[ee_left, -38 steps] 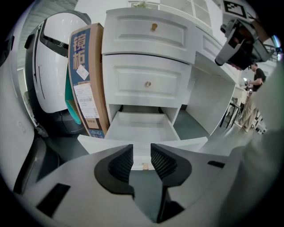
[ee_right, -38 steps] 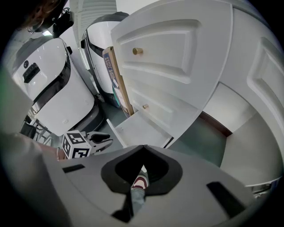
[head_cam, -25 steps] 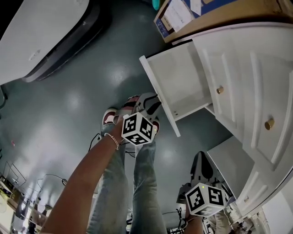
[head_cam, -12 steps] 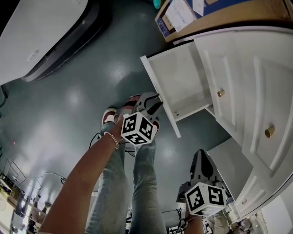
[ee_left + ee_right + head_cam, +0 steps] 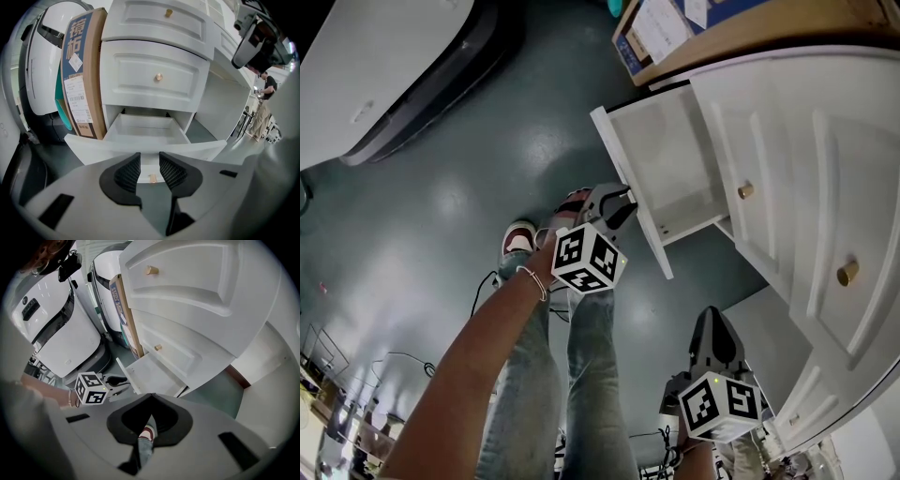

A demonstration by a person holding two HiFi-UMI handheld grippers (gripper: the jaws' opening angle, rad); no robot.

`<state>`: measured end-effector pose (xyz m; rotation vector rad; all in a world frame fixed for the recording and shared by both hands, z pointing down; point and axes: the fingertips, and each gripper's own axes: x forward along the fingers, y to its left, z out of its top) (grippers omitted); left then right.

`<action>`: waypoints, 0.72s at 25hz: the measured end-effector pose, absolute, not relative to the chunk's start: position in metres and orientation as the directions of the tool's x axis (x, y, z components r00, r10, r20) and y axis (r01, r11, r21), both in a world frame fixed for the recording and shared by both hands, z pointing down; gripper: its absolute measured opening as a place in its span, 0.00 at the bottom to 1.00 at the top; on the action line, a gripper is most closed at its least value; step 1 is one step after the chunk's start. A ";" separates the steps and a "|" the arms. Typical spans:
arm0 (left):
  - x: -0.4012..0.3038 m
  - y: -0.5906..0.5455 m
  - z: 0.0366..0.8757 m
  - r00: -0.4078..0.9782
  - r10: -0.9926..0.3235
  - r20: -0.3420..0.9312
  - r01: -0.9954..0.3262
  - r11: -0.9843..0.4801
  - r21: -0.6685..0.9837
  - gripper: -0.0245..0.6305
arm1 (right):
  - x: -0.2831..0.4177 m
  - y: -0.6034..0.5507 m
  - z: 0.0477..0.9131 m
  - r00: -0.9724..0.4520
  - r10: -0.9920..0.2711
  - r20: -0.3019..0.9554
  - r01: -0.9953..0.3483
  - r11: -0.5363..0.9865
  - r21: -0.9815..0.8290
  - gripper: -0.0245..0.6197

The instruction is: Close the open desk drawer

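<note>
Grey floor [image 5: 441, 216]; drawer knob [image 5: 151, 177] between jaws of left gripper [image 5: 149, 165].

White drawer [image 5: 673, 161], brass knob [image 5: 152, 177], brown blue-printed cardboard box [image 5: 88, 70], dark teal floor [image 5: 441, 216]

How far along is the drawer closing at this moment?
Done: nothing of the closing itself. The drawer stands pulled out of the desk, with nothing visible inside. In hand: the left gripper is at the drawer front, jaws apart on either side of its knob. The right gripper hangs aside, jaws together on nothing. Left: push the drawer in flush.
</note>
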<state>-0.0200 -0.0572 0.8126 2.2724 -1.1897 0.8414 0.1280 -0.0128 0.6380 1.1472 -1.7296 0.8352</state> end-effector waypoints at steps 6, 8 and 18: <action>-0.009 -0.074 0.812 0.436 -0.577 0.690 -0.846 -0.525 0.095 0.25 | 0.135 -0.020 0.638 -0.195 -0.344 0.918 -0.933 0.355 -0.065 0.05; -0.006 -0.082 0.812 0.429 -0.582 0.691 -0.851 -0.516 0.093 0.25 | 0.137 -0.023 0.639 -0.196 -0.344 0.918 -0.931 0.359 -0.065 0.05; 0.018 -0.122 0.812 0.414 -0.593 0.691 -0.869 -0.484 0.105 0.23 | 0.150 -0.036 0.642 -0.205 -0.336 0.920 -0.927 0.369 -0.072 0.05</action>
